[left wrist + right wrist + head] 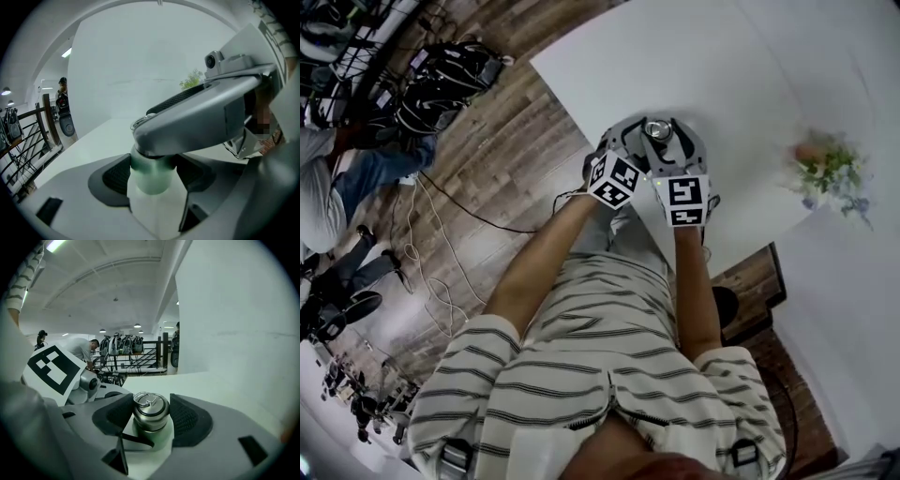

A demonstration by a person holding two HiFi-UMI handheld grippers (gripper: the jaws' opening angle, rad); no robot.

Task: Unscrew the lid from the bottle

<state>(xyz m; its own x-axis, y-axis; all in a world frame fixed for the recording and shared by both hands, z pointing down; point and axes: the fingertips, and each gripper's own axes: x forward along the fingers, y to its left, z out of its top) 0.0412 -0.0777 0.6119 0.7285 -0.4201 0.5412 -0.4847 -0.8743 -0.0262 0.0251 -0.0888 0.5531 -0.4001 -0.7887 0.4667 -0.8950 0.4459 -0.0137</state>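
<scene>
Right gripper: jaws closed on steel lid. Left gripper: clamped on pale bottle, near edge of white table. Step, judged: unscrewing. Next: turn lid, hold bottle still.

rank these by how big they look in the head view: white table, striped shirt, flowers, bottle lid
1 and 2, not ranked: white table and striped shirt. Both fill much of the view, and the shirt is far nearer the camera.
3. flowers
4. bottle lid, smallest by far
</scene>
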